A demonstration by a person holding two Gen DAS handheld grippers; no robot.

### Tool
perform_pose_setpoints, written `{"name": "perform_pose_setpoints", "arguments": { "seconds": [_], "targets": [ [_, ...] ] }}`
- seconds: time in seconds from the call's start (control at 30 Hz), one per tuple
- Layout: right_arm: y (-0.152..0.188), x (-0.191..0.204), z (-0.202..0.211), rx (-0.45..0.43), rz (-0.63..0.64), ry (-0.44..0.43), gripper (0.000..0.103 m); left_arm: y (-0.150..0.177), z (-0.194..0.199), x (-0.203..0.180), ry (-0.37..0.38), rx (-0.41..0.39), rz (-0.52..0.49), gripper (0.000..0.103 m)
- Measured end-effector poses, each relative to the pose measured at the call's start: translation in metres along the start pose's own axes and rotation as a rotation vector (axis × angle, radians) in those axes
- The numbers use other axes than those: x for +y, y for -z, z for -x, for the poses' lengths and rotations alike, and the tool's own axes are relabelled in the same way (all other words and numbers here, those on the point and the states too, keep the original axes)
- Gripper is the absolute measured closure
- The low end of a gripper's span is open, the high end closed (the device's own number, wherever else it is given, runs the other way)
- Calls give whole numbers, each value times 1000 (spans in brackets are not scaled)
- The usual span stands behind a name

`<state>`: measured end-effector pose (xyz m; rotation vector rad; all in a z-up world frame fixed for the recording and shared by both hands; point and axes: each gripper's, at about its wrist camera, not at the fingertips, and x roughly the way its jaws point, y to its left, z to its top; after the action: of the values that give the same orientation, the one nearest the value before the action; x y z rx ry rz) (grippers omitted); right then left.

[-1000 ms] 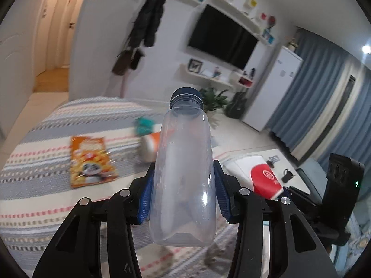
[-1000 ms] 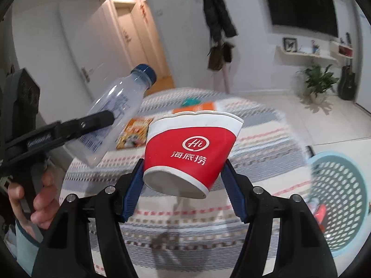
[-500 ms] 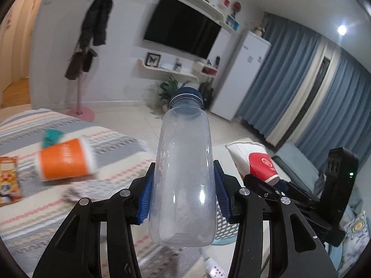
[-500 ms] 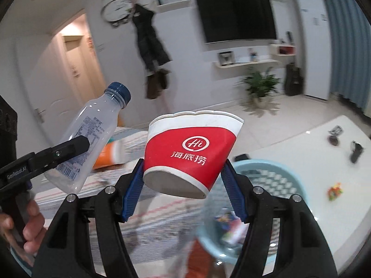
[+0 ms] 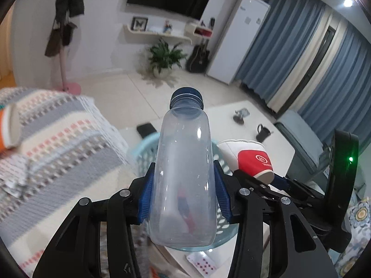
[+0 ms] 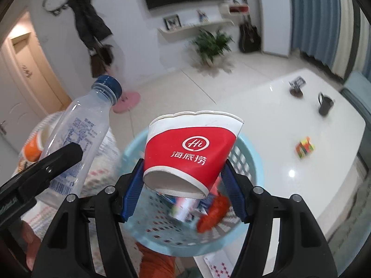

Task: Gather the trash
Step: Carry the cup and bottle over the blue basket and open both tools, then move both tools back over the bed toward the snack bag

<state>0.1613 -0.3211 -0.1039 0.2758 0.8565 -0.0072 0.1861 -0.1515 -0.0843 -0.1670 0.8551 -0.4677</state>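
Note:
My left gripper [image 5: 184, 197] is shut on a clear plastic bottle [image 5: 183, 173] with a blue cap, held upright; the bottle also shows in the right wrist view [image 6: 78, 136]. My right gripper [image 6: 183, 185] is shut on a red and white paper cup [image 6: 190, 150], also visible in the left wrist view [image 5: 250, 157]. Both are held above a light blue perforated basket [image 6: 250, 162] that holds several pieces of trash [image 6: 213, 210]; its rim shows in the left wrist view [image 5: 146, 146]. An orange cup [image 6: 34, 146] lies on the striped blanket.
A striped blanket [image 5: 58, 143] covers the surface at left. A white table [image 6: 301, 120] at right carries a black mug [image 6: 324, 104], a colourful cube [image 6: 305, 148] and a small object [image 6: 296, 88]. A playing-card box [image 5: 201, 264] lies below the basket.
Both grippers have swung right from over the striped blanket to above the blue basket, each still holding its item. The snack packet has left view.

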Motion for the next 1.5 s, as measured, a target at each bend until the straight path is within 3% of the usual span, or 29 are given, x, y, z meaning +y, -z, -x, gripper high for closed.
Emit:
{"name": "perform_pose_setpoints", "arguments": {
  "seconds": [0.2, 0.27, 0.3, 0.57, 0.8, 1.03, 1.2, 1.3, 1.37, 1.4, 1.5],
  "targets": [
    [10, -14, -15, 48, -32, 16, 40, 8, -29, -4, 1, 68, 0, 58],
    [13, -18, -17, 58, -43, 12, 40, 11, -30, -2, 6, 79, 1, 54],
    [14, -18, -17, 63, -45, 9, 40, 12, -30, -1, 9, 80, 4, 47],
    [19, -17, -20, 96, -58, -18, 38, 20, -15, 10, 13, 71, 28, 42],
    [18, -1, -9, 71, -17, -28, 38, 28, 10, 20, 16, 50, 32, 42],
    [13, 37, 17, -12, 56, -93, 38, 31, 61, 34, -8, -37, 17, 42],
    [13, 85, 35, -63, 148, -186, 38, 35, 105, 62, 23, -102, 104, 42],
    [15, 119, 42, -84, 219, -227, 38, 35, 134, 80, -18, -153, 139, 42],
    [18, 138, 47, -103, 254, -230, 46, 37, 154, 96, -55, -188, 161, 42],
    [20, 151, 49, -114, 278, -235, 55, 38, 166, 104, -81, -206, 168, 42],
    [25, 181, 52, -120, 331, -280, 58, 42, 193, 126, -155, -242, 187, 42]
  ]
}}
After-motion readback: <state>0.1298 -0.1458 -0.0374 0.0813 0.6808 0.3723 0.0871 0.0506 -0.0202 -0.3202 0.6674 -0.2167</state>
